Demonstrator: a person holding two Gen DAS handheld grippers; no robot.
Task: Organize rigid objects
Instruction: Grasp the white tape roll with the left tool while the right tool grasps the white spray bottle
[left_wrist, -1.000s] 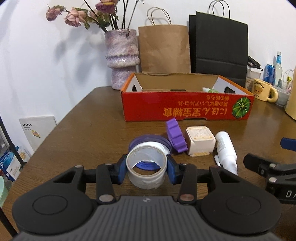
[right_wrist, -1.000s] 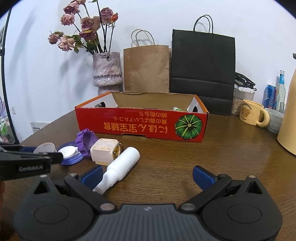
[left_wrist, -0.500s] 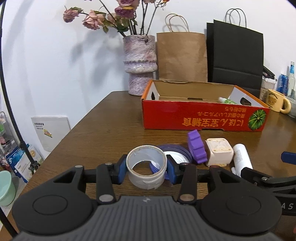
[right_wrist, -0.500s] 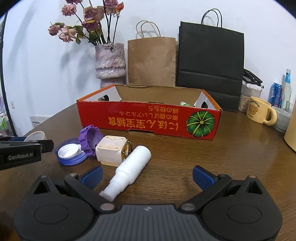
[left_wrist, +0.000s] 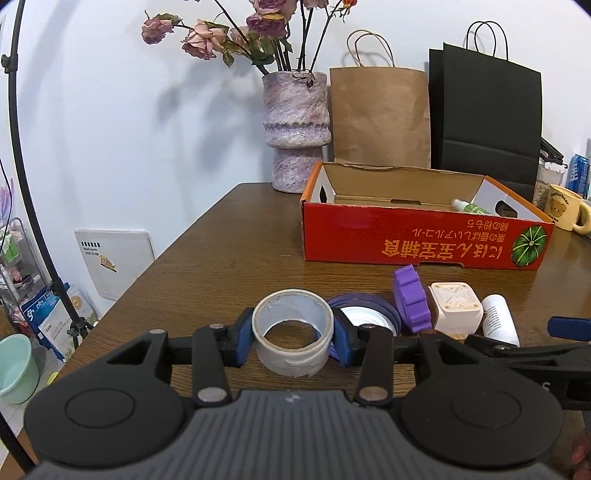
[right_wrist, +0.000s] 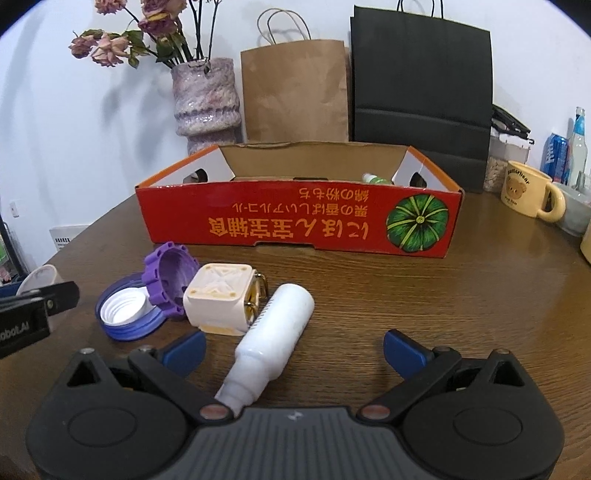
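L gripper (left_wrist: 293, 341): blue pads clamped on both sides of a roll of tape (left_wrist: 292, 336), a whitish, papery ring w/ hollow core, held just above the wood-grain table (left_wrist: 207, 266). R gripper (right_wrist: 293, 345): jaws wide apart, nothing gripped; a smooth white plastic bottle (right_wrist: 275, 330) lies on its side between them, neck toward the camera. Left of the bottle, touching or nearly: cream cube (right_wrist: 218, 304) w/ embossed X top, then ribbed purple cap (right_wrist: 170, 282) tilted on edge, then flat blue lid (right_wrist: 127, 314) w/ white threaded insert. Far side: open red cardboard box (right_wrist: 299, 221), shallow, w/ a small green-white bottle (right_wrist: 375, 180) at its far right corner.
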